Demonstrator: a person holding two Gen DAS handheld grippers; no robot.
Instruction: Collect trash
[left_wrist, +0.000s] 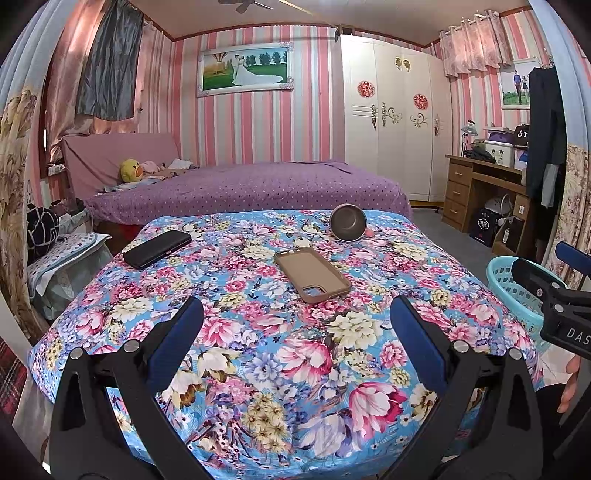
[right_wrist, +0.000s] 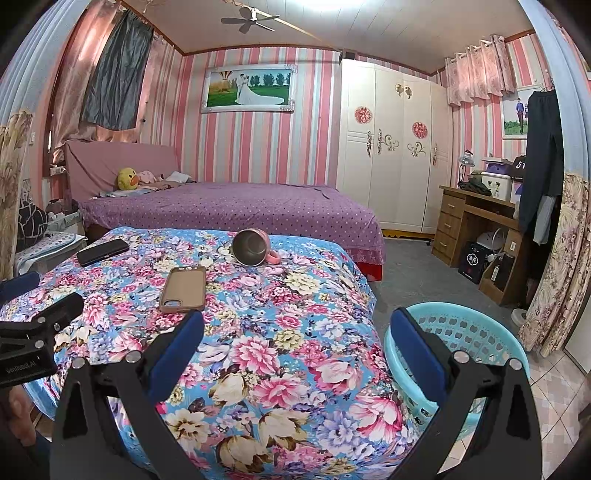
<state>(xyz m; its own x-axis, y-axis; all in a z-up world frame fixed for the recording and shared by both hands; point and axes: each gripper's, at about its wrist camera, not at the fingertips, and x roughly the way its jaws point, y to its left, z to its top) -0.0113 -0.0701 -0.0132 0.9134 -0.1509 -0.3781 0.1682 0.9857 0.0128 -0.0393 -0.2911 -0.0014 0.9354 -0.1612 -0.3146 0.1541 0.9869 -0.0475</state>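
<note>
Basket (right_wrist: 480, 332), turquoise plastic, perforated wall: stands on the floor just beside the right edge of the floral-covered table (right_wrist: 295, 350); what shows of its inside holds nothing. Mug (right_wrist: 253, 247), pink, metal-lined: lies on its side at the table's far end, mouth toward the cameras, nothing inside. Phone case (left_wrist: 312, 275), tan: flat, mid-table. Black phone (left_wrist: 157, 249): far left corner. Left gripper (left_wrist: 295, 339): fingers spread wide over the cloth, gripping nothing. Right gripper (right_wrist: 297, 341): spread wide, holding nothing, above the table edge and basket rim.

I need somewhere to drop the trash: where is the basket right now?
The light blue perforated plastic basket stands on the floor just right of the floral-covered table, low in the right wrist view, behind the right hand-held gripper.
</note>
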